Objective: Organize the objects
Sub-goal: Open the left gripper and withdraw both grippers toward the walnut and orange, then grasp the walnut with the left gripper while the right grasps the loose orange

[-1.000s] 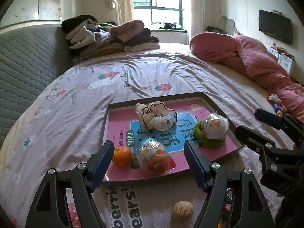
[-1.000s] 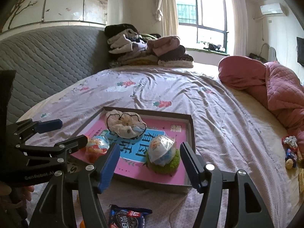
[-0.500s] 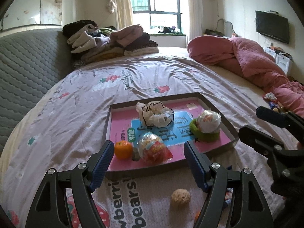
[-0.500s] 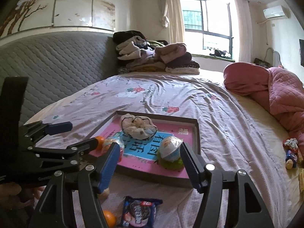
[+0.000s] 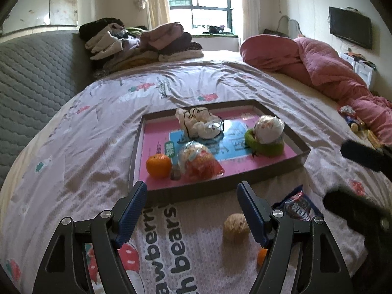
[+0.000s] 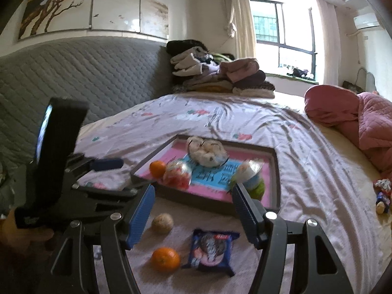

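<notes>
A shallow grey tray (image 5: 279, 169) (image 6: 275, 171) with a pink lining lies on the bed. Inside it are an orange (image 5: 158, 165) (image 6: 158, 168), a red snack bag (image 5: 198, 163) (image 6: 177, 175), a white bundle with a black cord (image 5: 199, 122) (image 6: 207, 152) and a wrapped ball on a green ring (image 5: 267, 134) (image 6: 248, 176). On the sheet in front of the tray lie a walnut (image 5: 236, 226) (image 6: 162, 223), a second orange (image 6: 165, 259) and a blue snack packet (image 5: 297, 207) (image 6: 212, 251). My left gripper (image 5: 192, 214) and my right gripper (image 6: 193, 214) both hang open and empty above these loose items.
A grey quilted headboard (image 5: 31, 83) runs along the left. Folded clothes (image 5: 139, 45) are stacked at the far end, and a pink quilt (image 5: 318, 73) is heaped on the right with small toys (image 5: 350, 120) beside it. The other gripper's black frame (image 5: 362, 196) intrudes at right.
Both grippers have drawn back from the tray toward the near edge of the bed, bringing the walnut, second orange and blue packet into view. Neither has opened or shut.
</notes>
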